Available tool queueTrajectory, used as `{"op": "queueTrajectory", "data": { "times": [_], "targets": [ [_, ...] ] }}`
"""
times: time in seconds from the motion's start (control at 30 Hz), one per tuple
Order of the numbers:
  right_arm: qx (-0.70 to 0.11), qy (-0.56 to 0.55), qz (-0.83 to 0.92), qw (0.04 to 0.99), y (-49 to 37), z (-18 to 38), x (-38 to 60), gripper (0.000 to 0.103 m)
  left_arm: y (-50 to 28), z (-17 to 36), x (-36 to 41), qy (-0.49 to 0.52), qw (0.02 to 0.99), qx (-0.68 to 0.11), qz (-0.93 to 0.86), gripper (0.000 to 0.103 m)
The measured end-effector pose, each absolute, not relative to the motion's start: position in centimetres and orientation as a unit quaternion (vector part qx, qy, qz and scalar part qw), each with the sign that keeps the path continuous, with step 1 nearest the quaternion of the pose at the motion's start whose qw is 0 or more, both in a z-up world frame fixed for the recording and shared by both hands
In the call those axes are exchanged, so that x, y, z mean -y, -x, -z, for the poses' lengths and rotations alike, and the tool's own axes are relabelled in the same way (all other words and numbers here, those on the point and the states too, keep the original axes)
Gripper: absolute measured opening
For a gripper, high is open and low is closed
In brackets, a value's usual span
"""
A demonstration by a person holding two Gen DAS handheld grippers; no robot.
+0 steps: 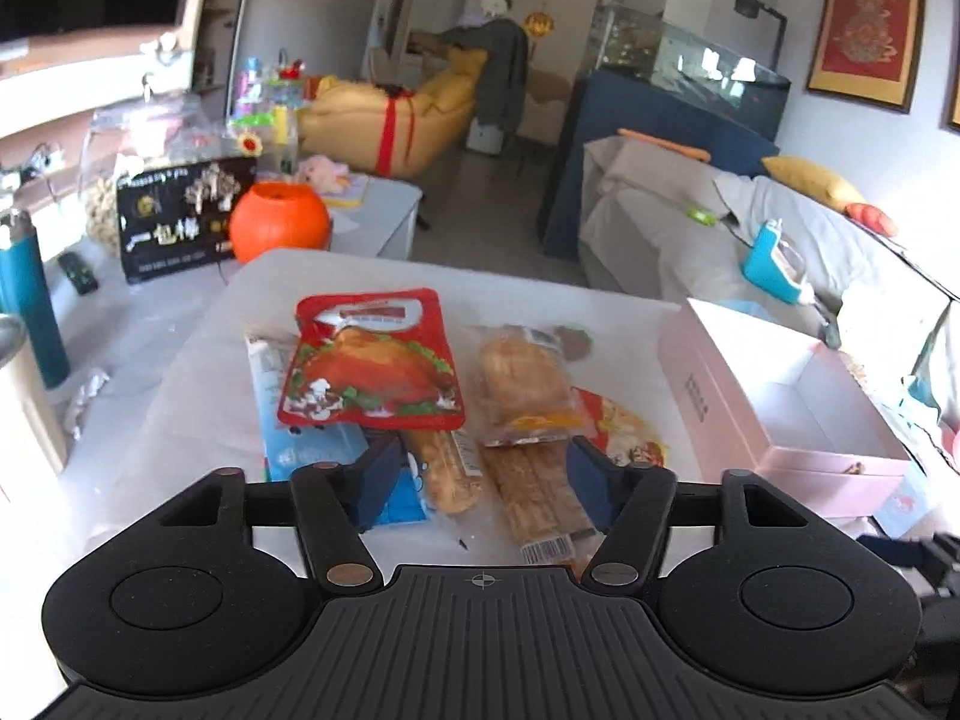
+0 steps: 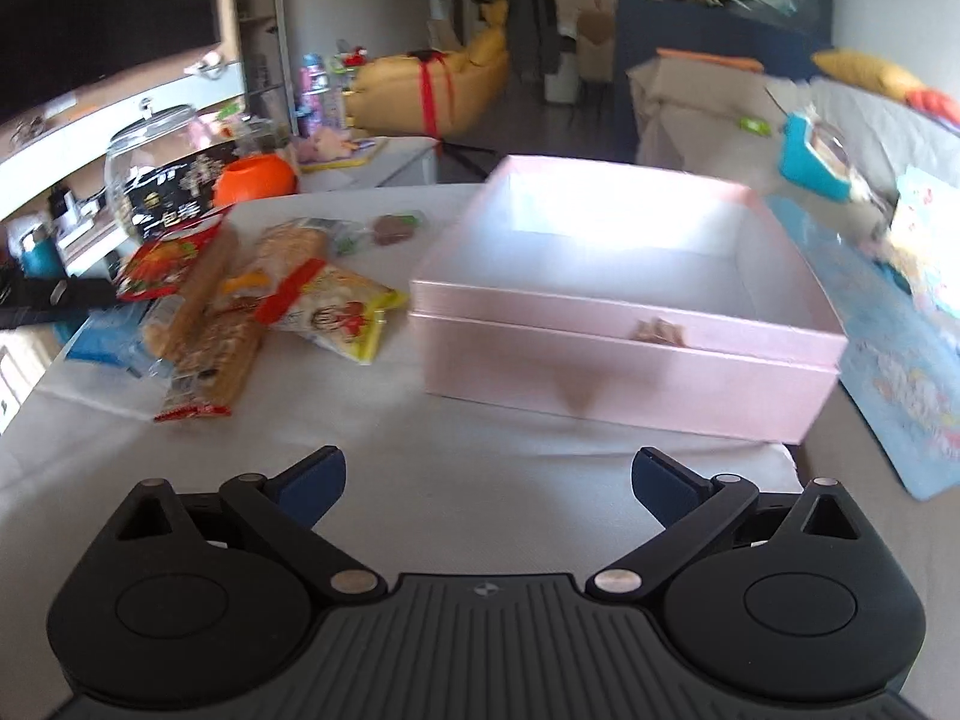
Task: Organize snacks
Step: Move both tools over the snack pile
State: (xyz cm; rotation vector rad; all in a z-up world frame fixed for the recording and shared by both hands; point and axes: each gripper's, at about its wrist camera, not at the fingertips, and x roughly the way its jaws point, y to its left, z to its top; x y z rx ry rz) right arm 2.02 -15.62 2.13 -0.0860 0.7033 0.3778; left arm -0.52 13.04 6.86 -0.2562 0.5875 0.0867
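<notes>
A pile of snack packets lies on the white tablecloth: a red roast-chicken pouch (image 1: 372, 360), a clear bread packet (image 1: 522, 384), a blue packet (image 1: 312, 450), a yellow-and-red packet (image 2: 342, 312) and two long biscuit packets (image 1: 528, 492). My left gripper (image 1: 483, 474) hangs over the near end of the pile, its blue pads either side of the long packets, and I see no pad pressing on them. The open pink box (image 2: 630, 360) stands right of the pile. My right gripper (image 2: 487, 480) is wide open over bare cloth in front of the box, holding nothing.
An orange pumpkin pot (image 1: 279, 222), a black printed box (image 1: 180, 216) and a glass jar (image 2: 144, 150) stand behind the pile on the left. A teal bottle (image 1: 27, 300) is at the far left. A blue illustrated sheet (image 2: 888, 372) lies right of the box.
</notes>
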Motion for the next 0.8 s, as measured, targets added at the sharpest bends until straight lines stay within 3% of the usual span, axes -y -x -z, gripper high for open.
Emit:
{"op": "queueTrajectory", "data": {
  "times": [0.07, 0.47, 0.8],
  "targets": [
    [-0.347, 0.034, -0.199, 0.916, -1.7, -2.2, 15.6, 0.101, -0.3, -6.6, -12.9, 0.131, 0.946, -0.295, -0.029, 0.049],
    [-0.326, 0.057, -0.188, 0.925, -1.4, -2.1, 16.0, 0.100, -2.0, -4.4, -8.2, 0.084, 0.937, -0.336, 0.051, 0.049],
    [-0.343, 0.010, -0.271, 0.900, -5.0, -5.6, 13.8, 0.096, -0.2, -6.3, -11.1, 0.112, 0.951, -0.289, 0.003, 0.049]
  ]
}}
